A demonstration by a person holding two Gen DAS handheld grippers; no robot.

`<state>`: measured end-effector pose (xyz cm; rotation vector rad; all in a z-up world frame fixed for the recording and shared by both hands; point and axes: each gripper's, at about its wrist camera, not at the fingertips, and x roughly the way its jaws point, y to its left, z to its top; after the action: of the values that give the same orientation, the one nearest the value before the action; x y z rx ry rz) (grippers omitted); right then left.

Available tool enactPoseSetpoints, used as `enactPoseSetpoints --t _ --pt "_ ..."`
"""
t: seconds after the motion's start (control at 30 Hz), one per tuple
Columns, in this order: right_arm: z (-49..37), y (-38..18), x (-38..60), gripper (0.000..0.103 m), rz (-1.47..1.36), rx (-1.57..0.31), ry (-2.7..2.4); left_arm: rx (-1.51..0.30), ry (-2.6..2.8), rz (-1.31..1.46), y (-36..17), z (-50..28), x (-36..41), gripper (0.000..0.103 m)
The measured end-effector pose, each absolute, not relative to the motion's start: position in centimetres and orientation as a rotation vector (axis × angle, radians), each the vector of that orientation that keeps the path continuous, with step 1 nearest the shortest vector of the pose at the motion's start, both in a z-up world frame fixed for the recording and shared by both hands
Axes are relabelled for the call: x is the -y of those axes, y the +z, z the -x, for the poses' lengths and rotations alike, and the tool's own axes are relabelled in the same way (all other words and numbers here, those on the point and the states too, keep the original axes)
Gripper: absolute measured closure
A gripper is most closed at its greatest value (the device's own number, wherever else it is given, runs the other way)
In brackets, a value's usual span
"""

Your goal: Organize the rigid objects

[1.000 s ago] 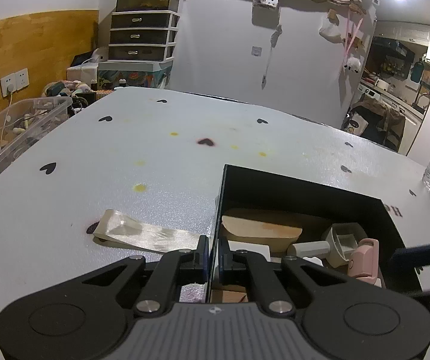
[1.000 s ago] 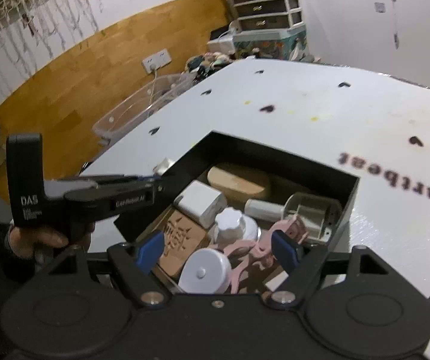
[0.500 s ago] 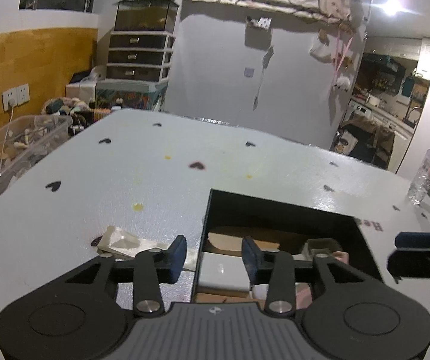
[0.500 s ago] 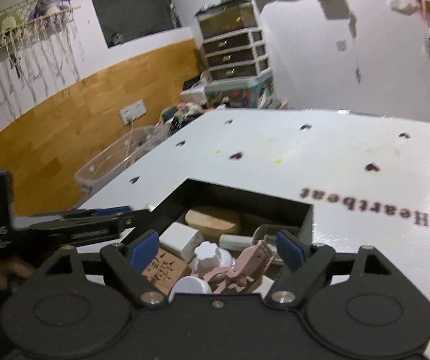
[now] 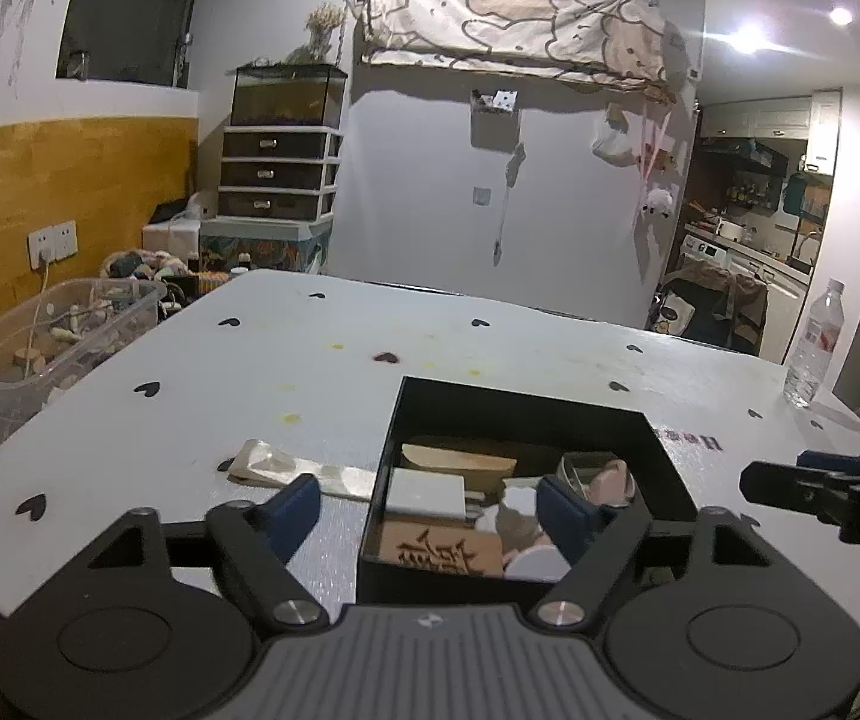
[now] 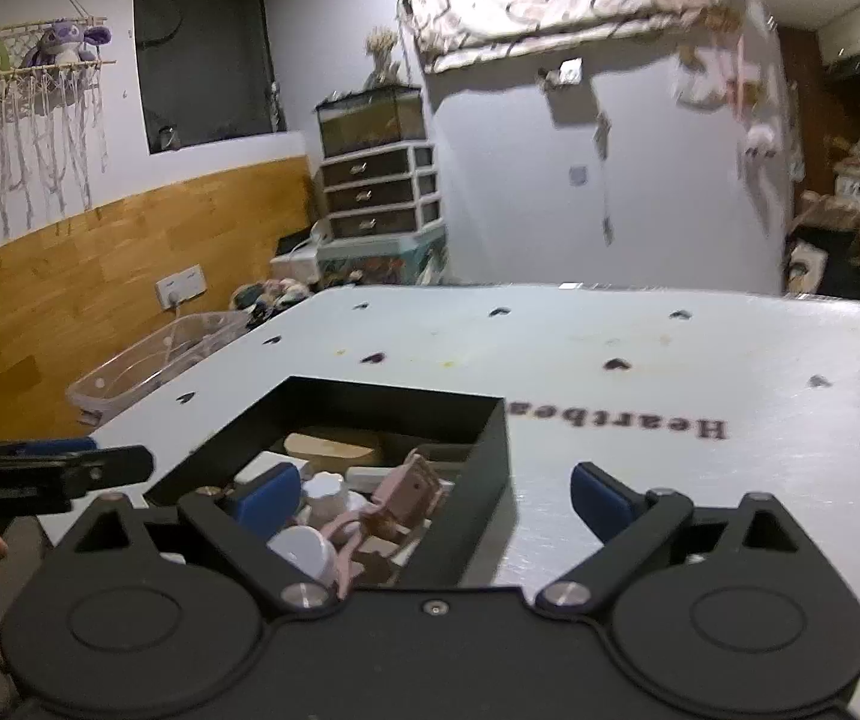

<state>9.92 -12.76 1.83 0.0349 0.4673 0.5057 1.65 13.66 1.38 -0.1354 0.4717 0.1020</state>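
Left gripper (image 5: 430,504): jaws spread wide, just been opening, nothing pinched; blue pads straddle the near-left wall of the open black rectangular box (image 5: 520,414). Right gripper (image 6: 436,495): jaws also spread near full, just been opening, empty, straddling the box's right wall. Box sits on the white heart-print table (image 5: 309,360), holding a tan wooden block with carved characters (image 5: 442,549), a white square block (image 5: 426,492), and a pink plastic piece (image 6: 411,489). A flat clear-wrapped strip (image 5: 285,471) lies on the table just left of the box.
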Motion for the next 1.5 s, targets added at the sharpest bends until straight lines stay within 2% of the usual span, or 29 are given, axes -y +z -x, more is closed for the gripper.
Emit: enactPoseSetpoints --t 0.1,0.23,0.33,0.67,1.5 --pt "-8.3 1.5 13.3 0.004 -0.04 -0.428 0.484 -0.446 0.112 0.122 1.3 -0.4 -13.1 0.008" --pt "-6.6 1.2 14.0 0.003 -0.04 -0.398 0.451 -0.411 0.122 0.098 1.2 1.2 -12.4 0.0" --pt "-5.2 1.0 14.4 0.0 -0.042 -0.384 0.427 -0.393 0.124 0.076 1.0 2.3 -11.8 0.0" --pt "-2.5 0.8 15.4 0.0 -0.023 -0.356 0.351 -0.382 0.093 0.048 0.4 4.4 -10.3 0.0" --pt "-1.9 0.7 15.2 0.0 -0.012 -0.358 0.342 -0.375 0.104 0.042 0.5 5.2 -10.6 0.0"
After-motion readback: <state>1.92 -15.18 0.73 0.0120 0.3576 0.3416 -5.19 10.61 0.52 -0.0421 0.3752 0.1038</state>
